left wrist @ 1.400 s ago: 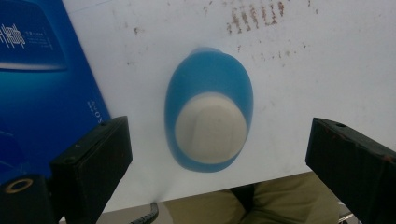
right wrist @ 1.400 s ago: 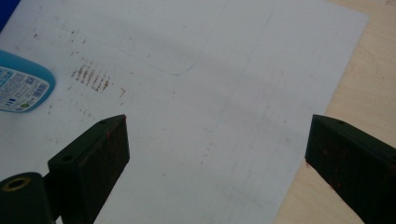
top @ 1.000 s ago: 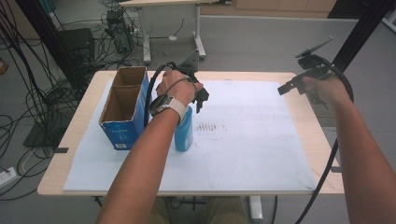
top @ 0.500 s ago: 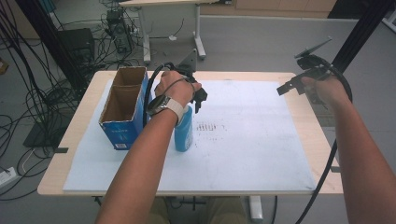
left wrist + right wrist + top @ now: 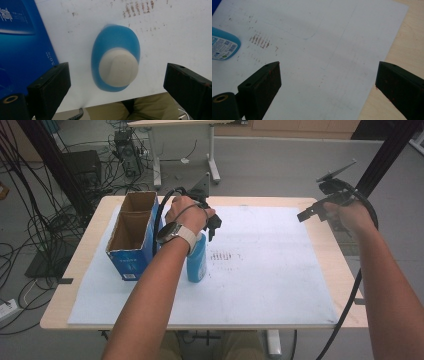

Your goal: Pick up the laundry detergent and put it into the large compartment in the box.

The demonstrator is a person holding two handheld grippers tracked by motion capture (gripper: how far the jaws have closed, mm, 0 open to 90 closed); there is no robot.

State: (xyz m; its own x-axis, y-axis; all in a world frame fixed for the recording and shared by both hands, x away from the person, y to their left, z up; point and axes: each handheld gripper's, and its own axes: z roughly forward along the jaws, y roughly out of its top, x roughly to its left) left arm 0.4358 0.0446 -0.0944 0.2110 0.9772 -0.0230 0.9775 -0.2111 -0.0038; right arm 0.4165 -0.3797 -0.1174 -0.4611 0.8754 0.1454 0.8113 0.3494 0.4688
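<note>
A blue bottle point(image 5: 196, 261) with a white cap point(image 5: 118, 68) stands upright on the white sheet point(image 5: 270, 275), just right of the blue box point(image 5: 131, 237). My left gripper point(image 5: 214, 226) hangs directly above the bottle. In the left gripper view it point(image 5: 117, 83) looks straight down on the cap, open, with its jaws wide on either side and nothing touching. My right gripper point(image 5: 312, 211) is held in the air over the table's far right edge. In its own view it point(image 5: 328, 82) is open over bare sheet, and the bottle point(image 5: 223, 45) shows at the far left.
The open-topped blue cardboard box stands at the left of the wooden table point(image 5: 332, 265). Rust-coloured marks point(image 5: 225, 256) stain the sheet near the bottle. Cables, a black case and another table's legs point(image 5: 212, 167) lie on the floor beyond the far edge.
</note>
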